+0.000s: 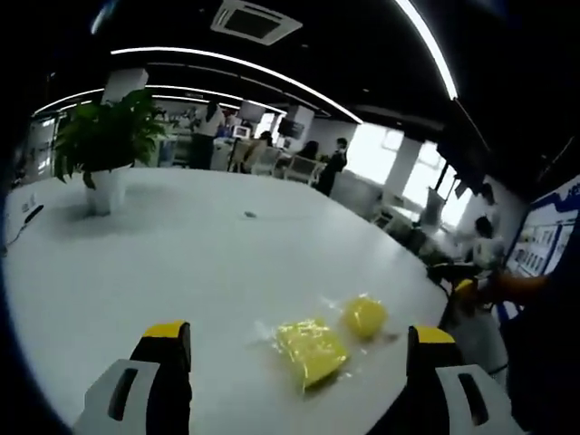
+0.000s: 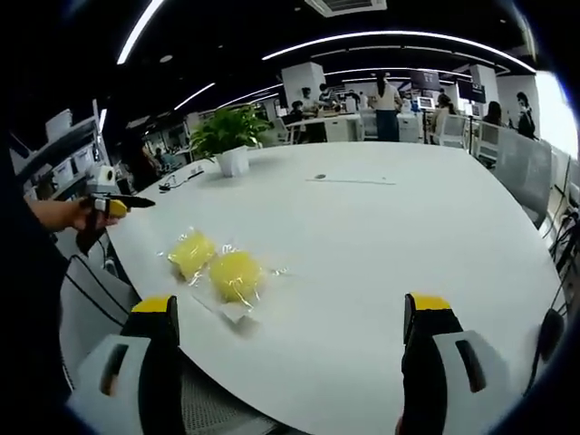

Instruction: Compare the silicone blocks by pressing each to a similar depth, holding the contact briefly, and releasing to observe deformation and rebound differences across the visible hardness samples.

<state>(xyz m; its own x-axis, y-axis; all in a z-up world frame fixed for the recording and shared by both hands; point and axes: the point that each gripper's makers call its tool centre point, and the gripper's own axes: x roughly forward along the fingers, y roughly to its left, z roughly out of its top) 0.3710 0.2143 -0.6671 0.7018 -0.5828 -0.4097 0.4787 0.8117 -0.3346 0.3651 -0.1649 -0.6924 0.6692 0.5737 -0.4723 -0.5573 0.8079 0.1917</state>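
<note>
Open-plan office, dark ceiling with curved light strips, big white table [image 1: 181, 263] in the middle. Left gripper view: left gripper [image 1: 299, 353] hangs over the near table edge, jaws spread wide, yellow-tipped, nothing between them. Two yellow silicone blocks in clear wrap lie on the table between and just beyond the jaw tips: a square block [image 1: 311, 350] nearer, a round block [image 1: 364, 316] just beside it, further out toward the right jaw; can't tell if the wraps touch. Potted plant [image 1: 106, 145] in a white pot stands far left on the table, well apart from the blocks. A small dark object [image 1: 250, 215] sits mid-table. People [image 1: 208, 131] stand at desks in the background, another person [image 1: 486, 243] sits at the right past the table edge. Right gripper view: right gripper [image 2: 290, 331] also wide open and empty, jaws over the table's [image 2: 381, 245] near edge. Same two blocks sit left of centre, near the left jaw: round block [image 2: 236, 275] nearer, square block [image 2: 192, 253] just beside it, further left. A hand [image 2: 72, 214] at far left holds the left gripper [image 2: 116, 205], off the table edge and apart from the blocks; its jaw state can't be read from this angle. Potted plant [image 2: 227, 136] stands at the far side of the table. People [image 2: 388, 107] stand at the back desks.
</note>
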